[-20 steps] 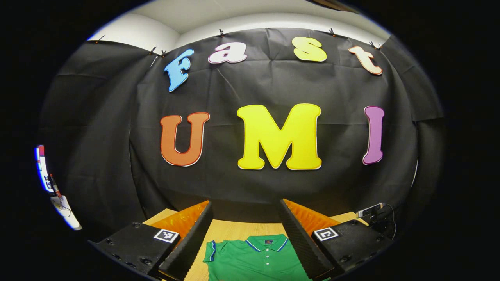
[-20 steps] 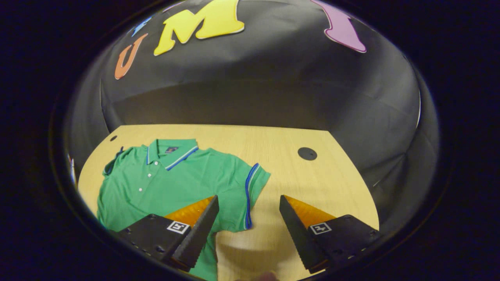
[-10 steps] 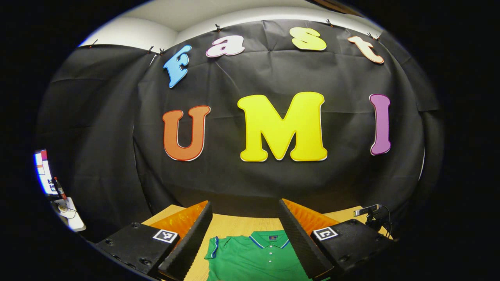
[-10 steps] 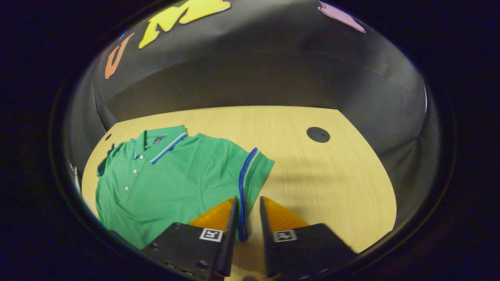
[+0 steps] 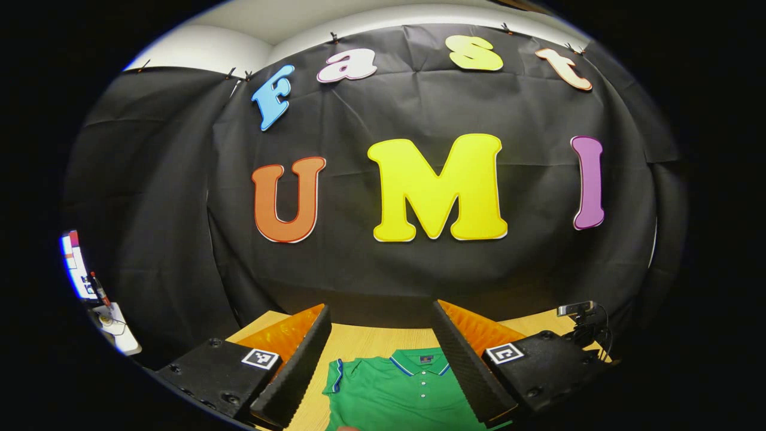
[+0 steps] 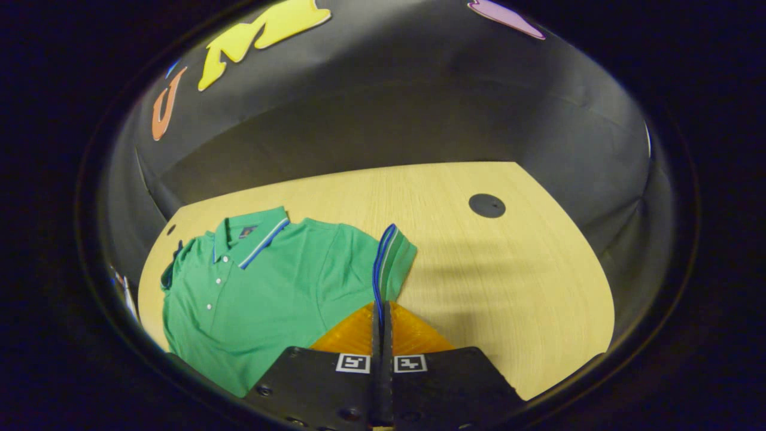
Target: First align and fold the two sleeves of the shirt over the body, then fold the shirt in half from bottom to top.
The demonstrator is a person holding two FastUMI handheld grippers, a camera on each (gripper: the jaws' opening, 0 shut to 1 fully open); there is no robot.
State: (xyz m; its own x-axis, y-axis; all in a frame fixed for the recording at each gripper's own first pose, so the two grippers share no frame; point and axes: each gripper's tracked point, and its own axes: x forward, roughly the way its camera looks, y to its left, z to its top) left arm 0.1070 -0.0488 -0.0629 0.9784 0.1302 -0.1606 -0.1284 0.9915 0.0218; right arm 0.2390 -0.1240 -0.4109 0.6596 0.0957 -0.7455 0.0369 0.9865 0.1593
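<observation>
A green polo shirt (image 6: pixel 263 281) with blue-and-white trim lies face up on the wooden table (image 6: pixel 479 275), collar toward the far wall. In the right gripper view my right gripper (image 6: pixel 380 306) is shut on the blue-edged cuff of the shirt's right-hand sleeve (image 6: pixel 392 257), which is lifted slightly off the table. In the left gripper view my left gripper (image 5: pixel 380 317) hangs open above the table, holding nothing, with the shirt's collar and buttons (image 5: pixel 413 383) seen between its fingers.
A round black cap (image 6: pixel 486 205) is set into the table to the right of the shirt. A small camera on a stand (image 5: pixel 577 311) stands at the table's right edge in the left gripper view. Black cloth walls close the back.
My right gripper went from wide open to shut on the sleeve cuff and has drawn the cuff up. My left gripper stayed open and drifted a little.
</observation>
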